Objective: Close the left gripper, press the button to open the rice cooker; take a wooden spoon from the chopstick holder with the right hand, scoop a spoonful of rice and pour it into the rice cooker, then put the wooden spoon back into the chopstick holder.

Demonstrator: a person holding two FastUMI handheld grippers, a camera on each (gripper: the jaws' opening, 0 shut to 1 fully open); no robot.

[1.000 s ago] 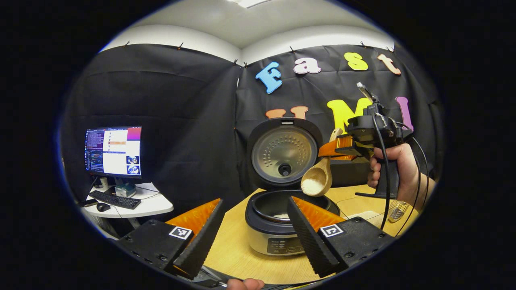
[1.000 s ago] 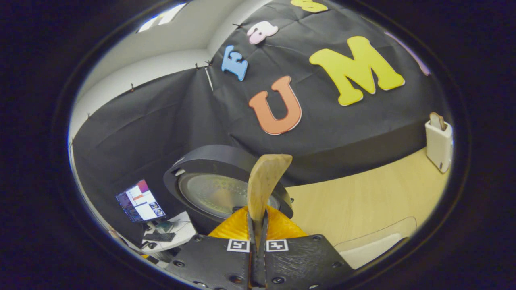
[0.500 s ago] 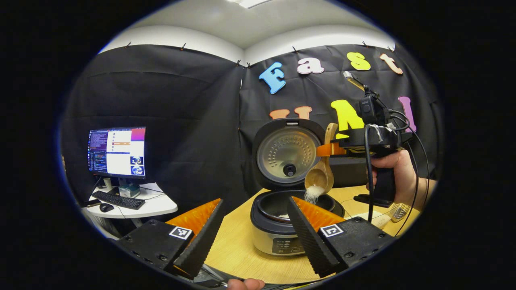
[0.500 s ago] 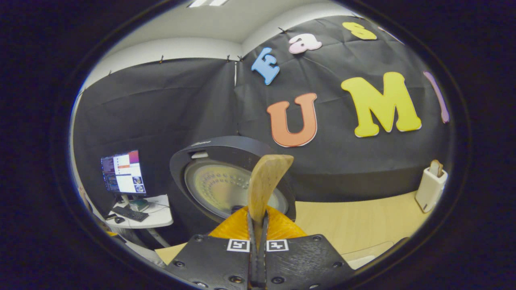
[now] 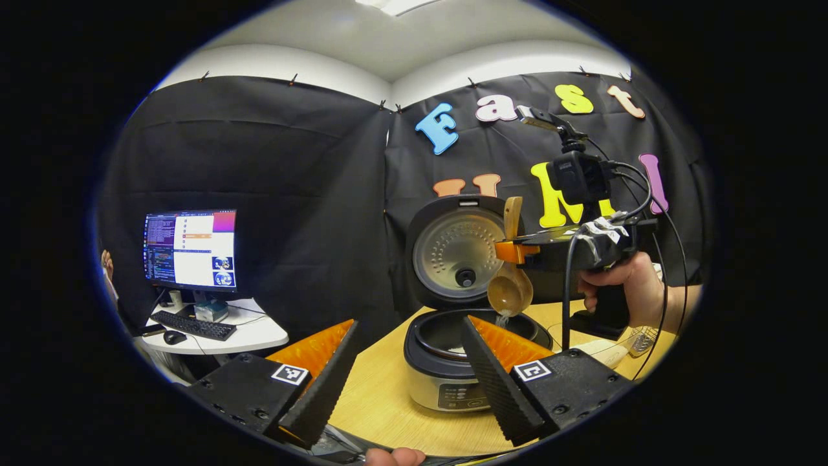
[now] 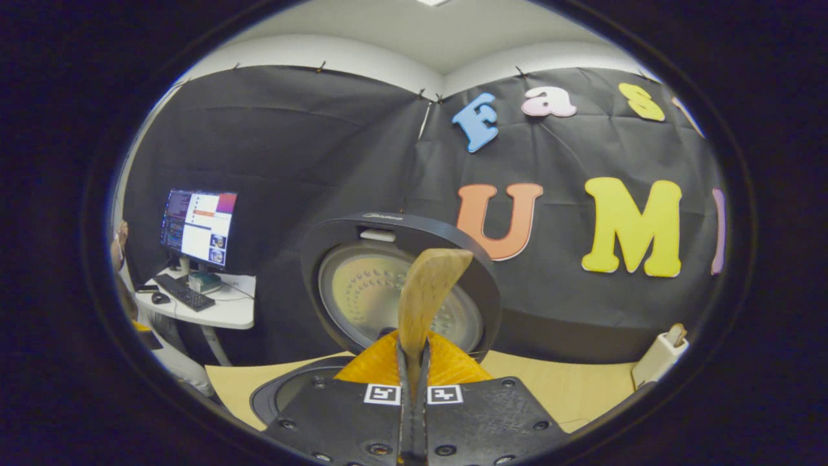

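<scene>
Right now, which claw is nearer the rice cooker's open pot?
Right. The right claw holds the wooden spoon just above the pot; the left claw stands open, back toward the table's near edge.

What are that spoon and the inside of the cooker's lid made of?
The spoon looks like pale, unvarnished wood: matte, tan, faint grain on its handle in the right gripper view. The lid's inner plate seems to be brushed metal, grey with a soft sheen and dimples; its outer ring looks like black plastic, though that is less certain.

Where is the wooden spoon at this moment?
In the left gripper view, the wooden spoon is clamped in the right gripper, bowl down, above the open rice cooker and in front of its raised lid.
</scene>
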